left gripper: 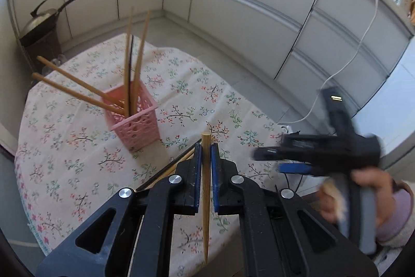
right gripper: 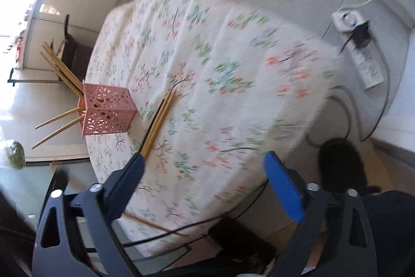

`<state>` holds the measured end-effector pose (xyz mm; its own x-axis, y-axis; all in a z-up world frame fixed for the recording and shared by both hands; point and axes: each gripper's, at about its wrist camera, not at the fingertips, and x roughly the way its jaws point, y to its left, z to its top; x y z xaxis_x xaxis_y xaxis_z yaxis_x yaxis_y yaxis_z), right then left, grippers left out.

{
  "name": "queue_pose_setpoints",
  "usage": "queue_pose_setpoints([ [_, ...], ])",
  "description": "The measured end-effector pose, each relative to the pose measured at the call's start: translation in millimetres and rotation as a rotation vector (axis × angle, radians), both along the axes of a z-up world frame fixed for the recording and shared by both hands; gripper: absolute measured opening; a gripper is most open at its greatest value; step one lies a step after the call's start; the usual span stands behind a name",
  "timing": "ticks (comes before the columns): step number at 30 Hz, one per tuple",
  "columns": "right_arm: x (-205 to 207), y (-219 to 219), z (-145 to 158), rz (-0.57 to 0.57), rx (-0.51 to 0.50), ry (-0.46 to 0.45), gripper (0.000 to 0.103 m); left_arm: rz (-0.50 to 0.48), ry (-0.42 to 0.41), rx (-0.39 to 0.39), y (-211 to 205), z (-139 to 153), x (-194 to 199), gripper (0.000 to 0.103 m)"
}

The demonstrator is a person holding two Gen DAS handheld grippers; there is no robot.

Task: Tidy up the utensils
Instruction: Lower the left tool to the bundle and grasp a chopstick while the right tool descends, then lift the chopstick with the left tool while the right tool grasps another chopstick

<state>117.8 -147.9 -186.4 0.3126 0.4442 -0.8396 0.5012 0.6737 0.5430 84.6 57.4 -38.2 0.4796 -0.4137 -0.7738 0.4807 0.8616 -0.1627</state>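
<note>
left gripper (left gripper: 206, 155) is clamped on a single wooden chopstick (left gripper: 206, 188), held above the floral tablecloth (left gripper: 77, 147). the pink holder (left gripper: 135, 121), with chopsticks already in it, stands far left. right gripper (right gripper: 205, 173) is spread wide and empty; loose chopsticks (right gripper: 158, 121) lie near the holder.

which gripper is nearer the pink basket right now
Left. The left gripper, shut on a wooden chopstick, hangs just beside the pink basket. The right gripper, jaws apart and holding nothing, is farther out, beyond the left one from the basket.
</note>
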Motion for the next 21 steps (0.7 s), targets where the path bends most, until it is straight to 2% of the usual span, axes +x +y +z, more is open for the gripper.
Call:
queue_pose_setpoints([
  [1,10,7,-5,0.005,-0.006,0.021,0.073,0.001,-0.015,-0.007,4,3,-4,0.007],
  [6,46,25,-26,-0.032,0.019,0.086,0.036,0.005,-0.08,-0.077,35,24,-38,0.007],
  [9,60,30,-38,-0.067,0.038,0.118,0.025,0.035,-0.088,-0.115,55,27,-44,0.007],
  [14,76,37,-44,-0.101,-0.002,0.134,0.023,0.047,-0.114,-0.168,71,38,-50,0.007],
  [21,92,47,-39,-0.085,-0.088,0.137,0.023,0.05,-0.125,-0.202,78,44,-53,0.007],
])
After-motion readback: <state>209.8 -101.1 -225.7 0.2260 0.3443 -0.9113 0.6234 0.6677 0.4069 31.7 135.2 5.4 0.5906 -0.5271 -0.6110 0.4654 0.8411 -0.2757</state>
